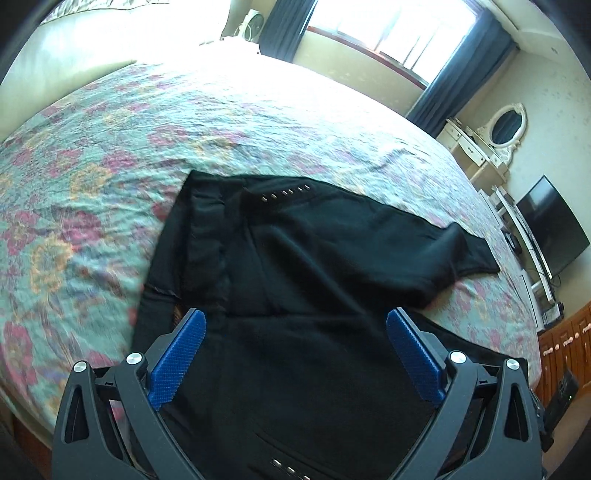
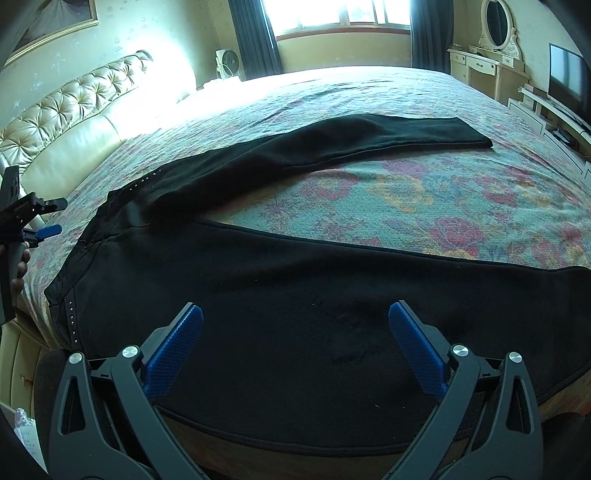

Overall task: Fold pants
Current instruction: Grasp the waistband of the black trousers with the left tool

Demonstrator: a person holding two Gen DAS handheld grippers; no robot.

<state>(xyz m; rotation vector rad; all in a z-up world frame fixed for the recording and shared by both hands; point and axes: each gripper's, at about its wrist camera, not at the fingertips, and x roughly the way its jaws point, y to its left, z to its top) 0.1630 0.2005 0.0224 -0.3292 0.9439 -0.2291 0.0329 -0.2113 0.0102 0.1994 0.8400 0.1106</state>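
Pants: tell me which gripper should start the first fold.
Probably right. The right gripper hovers open over the near leg, ready to carry it onto the far leg; the left gripper is at the waist.

Daylight floods through the window (image 2: 341, 14), glare whitens the bed's (image 2: 424, 192) far edge, fisheye bends the margins, left wrist view slightly blurred

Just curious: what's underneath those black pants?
The black pants lie spread on a floral quilted bedspread, visible between the two legs. Whatever lies directly beneath the fabric is covered.
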